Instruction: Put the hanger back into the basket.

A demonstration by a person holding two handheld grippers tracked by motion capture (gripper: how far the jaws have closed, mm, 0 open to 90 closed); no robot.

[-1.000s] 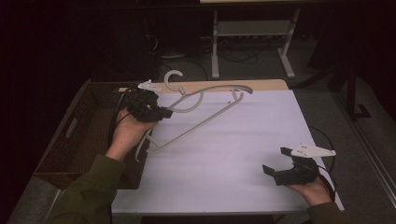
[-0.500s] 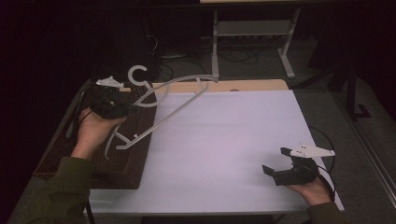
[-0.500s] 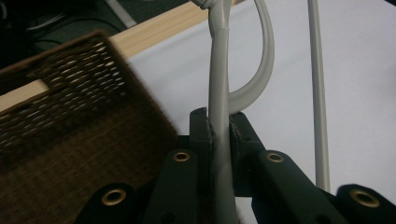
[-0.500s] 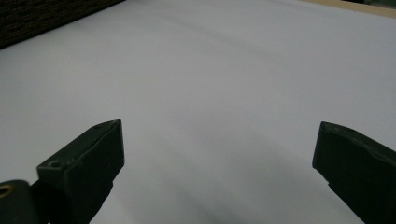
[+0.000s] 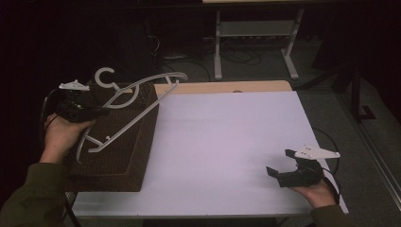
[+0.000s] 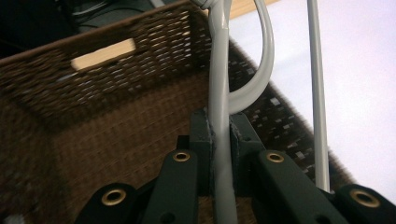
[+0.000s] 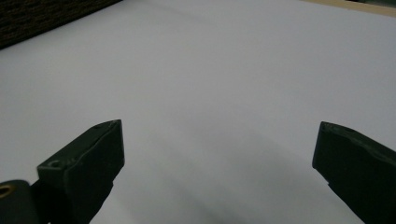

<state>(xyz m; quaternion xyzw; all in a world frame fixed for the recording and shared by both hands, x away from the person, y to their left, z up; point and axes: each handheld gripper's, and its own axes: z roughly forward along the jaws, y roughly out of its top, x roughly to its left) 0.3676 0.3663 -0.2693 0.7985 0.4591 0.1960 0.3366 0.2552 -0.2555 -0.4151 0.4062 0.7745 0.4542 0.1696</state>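
Note:
A white plastic clothes hanger (image 5: 137, 101) hangs tilted over the brown wicker basket (image 5: 124, 156) at the table's left side. My left gripper (image 5: 97, 109) is shut on one of its arms, and in the left gripper view the pale bar (image 6: 219, 116) runs up between the two closed black jaws. The hanger's hook (image 5: 105, 75) points up and back, above the basket's far rim. My right gripper (image 5: 279, 168) rests low over the white tabletop near the front right corner. Its jaws stand wide apart with nothing between them (image 7: 217, 154).
The white table (image 5: 227, 142) has a wooden strip (image 5: 222, 87) along its far edge. Behind it stand a metal stand's legs (image 5: 255, 47) and cables on a dark floor. The basket (image 6: 93, 121) has a handle slot in its far wall.
My left hand has carried the hanger leftward, from the table's left edge to over the basket. The right hand and its gripper have stayed where they were.

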